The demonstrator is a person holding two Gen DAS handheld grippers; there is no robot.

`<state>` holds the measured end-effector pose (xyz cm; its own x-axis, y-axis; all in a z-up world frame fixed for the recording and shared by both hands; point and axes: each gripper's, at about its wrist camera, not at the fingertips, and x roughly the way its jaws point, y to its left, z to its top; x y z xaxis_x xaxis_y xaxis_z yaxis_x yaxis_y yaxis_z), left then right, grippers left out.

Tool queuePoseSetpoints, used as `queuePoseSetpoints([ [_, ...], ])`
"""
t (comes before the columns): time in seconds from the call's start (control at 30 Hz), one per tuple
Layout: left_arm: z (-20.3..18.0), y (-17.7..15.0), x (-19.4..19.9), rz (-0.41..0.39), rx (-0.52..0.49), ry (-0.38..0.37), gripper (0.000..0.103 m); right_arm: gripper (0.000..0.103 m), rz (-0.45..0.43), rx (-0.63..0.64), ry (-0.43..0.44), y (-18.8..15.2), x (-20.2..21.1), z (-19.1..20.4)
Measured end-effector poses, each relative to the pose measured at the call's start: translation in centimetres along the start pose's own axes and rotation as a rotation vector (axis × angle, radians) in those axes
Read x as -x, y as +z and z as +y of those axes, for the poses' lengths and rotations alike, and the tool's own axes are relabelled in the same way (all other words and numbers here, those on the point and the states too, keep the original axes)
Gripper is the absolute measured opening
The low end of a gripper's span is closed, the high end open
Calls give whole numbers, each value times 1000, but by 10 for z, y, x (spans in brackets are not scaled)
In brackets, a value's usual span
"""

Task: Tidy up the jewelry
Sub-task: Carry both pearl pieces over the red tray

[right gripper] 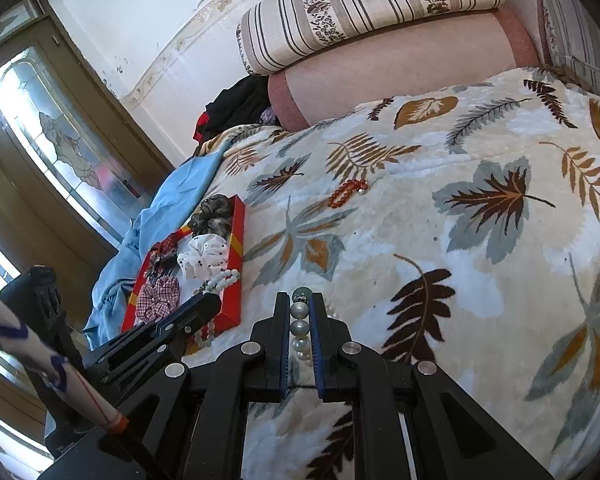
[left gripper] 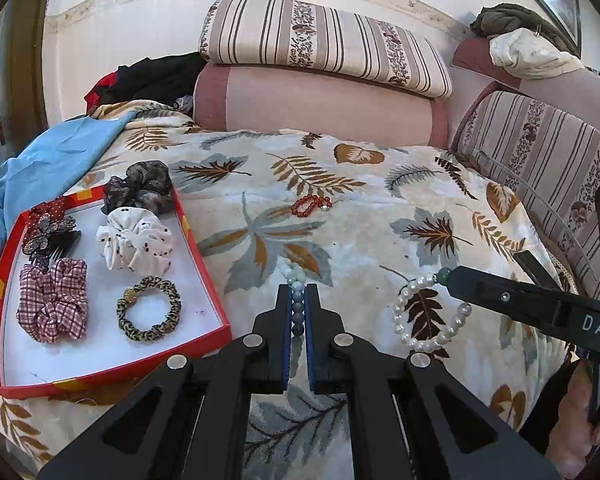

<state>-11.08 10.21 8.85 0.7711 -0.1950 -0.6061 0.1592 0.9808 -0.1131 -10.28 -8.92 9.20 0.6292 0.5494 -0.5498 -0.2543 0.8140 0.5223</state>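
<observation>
The left gripper has its fingers closed on a pale blue-green bead bracelet; the beads run in a line between the two blue pads, and a few stick out past the tips, above the leaf-print blanket. The right gripper has its fingers closed on a pearl bracelet, with the pearls stacked in a row between the pads and a dark green bead at the tips. In the left wrist view the rest of that pearl loop hangs free from the right fingers, just to the right of the left gripper and above the blanket.

Just left of the left gripper lies a red box with a white floor, resting on the blanket. Inside it, nearest, are a leopard-print hair tie and a red-checked scrunchie. Behind them sit a white dotted scrunchie and a dark butterfly hair comb. At the far corner a grey-black scrunchie leans over the box wall.

Beyond the left gripper, well apart from the box, a red bead bracelet lies alone on the blanket. A blue cloth is bunched on the far left side of the box. Farthest back, a pink bolster carries a striped cushion against the wall.
</observation>
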Motion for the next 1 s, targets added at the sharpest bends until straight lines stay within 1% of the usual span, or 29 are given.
queuePoseSetpoints([
  [0.23,20,1,11,-24,27,15,6,10,2,33,-19,1,3,21],
  [0.53,45,2,25,-63,48,67,6,10,13,85,-32,6,-6,56],
  [0.77,76,1,35,-81,98,120,6,10,32,119,-19,10,-23,81],
  [1.0,101,3,40,-94,147,157,6,10,41,174,18,17,-42,117],
])
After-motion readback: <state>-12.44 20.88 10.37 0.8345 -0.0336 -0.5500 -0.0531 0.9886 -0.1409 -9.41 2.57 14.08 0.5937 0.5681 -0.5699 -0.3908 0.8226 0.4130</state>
